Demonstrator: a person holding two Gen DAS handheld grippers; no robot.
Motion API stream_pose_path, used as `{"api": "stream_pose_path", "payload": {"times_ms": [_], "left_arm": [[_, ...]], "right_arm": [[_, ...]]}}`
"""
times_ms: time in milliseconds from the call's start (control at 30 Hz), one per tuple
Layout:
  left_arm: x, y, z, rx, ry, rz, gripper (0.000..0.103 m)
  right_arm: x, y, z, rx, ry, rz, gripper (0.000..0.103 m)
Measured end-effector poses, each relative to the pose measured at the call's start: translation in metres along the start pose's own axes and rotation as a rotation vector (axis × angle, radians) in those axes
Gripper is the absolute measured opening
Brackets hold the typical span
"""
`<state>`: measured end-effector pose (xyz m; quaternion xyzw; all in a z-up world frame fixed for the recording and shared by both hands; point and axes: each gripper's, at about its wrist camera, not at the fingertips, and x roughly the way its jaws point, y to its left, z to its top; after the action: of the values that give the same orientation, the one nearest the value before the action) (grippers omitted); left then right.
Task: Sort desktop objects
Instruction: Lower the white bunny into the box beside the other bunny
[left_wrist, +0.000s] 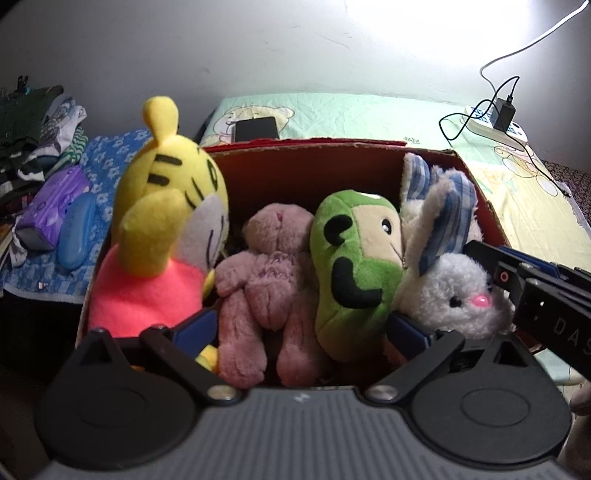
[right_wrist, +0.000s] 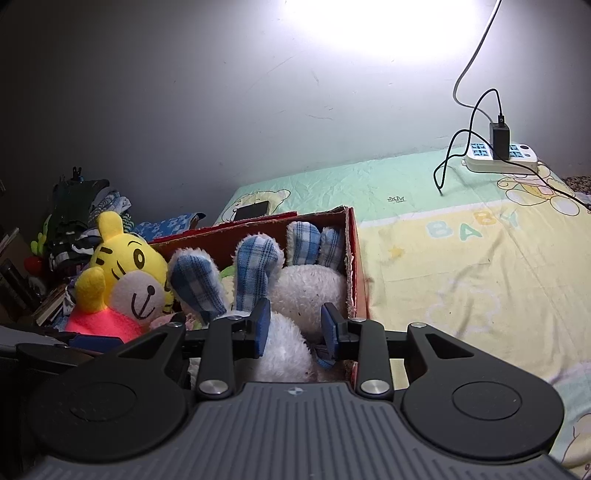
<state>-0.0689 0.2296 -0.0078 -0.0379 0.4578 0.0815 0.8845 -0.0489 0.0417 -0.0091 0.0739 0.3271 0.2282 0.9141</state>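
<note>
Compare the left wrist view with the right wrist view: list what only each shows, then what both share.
Only the left wrist view: a pink plush bear, a green plush toy with black markings, a purple tissue pack and the white rabbit's face.

Only the right wrist view: the word BABY printed on the sheet.

Both: the red cardboard box, yellow plush tiger, white plush rabbit with blue plaid ears, dark phone, white power strip.

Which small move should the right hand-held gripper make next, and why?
Probably open the right hand-held gripper and draw back: its pads squeeze the white plush rabbit with blue checked ears, which already sits inside the red cardboard box beside the other toys.
</note>
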Motion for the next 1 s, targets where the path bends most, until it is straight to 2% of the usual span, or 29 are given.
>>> {"api": "stream_pose_path", "payload": {"times_ms": [267, 467, 833, 1000], "left_arm": [[0.003, -0.007, 0.000, -0.011, 0.013, 0.046, 0.100], [0.005, -0.016, -0.001, -0.020, 0.016, 0.107, 0.101], [0.005, -0.019, 0.000, -0.051, 0.032, 0.148, 0.102], [0.005, -0.021, 0.002, -0.050, 0.040, 0.161, 0.102]], "right_arm": [[0.003, -0.008, 0.001, -0.007, 0.025, 0.035, 0.034], [0.005, -0.009, 0.003, -0.070, 0.049, 0.065, 0.033], [0.009, -0.015, 0.010, -0.112, 0.084, 0.123, 0.033], [0.011, -0.022, 0.017, -0.083, 0.118, 0.156, 0.032]]}}
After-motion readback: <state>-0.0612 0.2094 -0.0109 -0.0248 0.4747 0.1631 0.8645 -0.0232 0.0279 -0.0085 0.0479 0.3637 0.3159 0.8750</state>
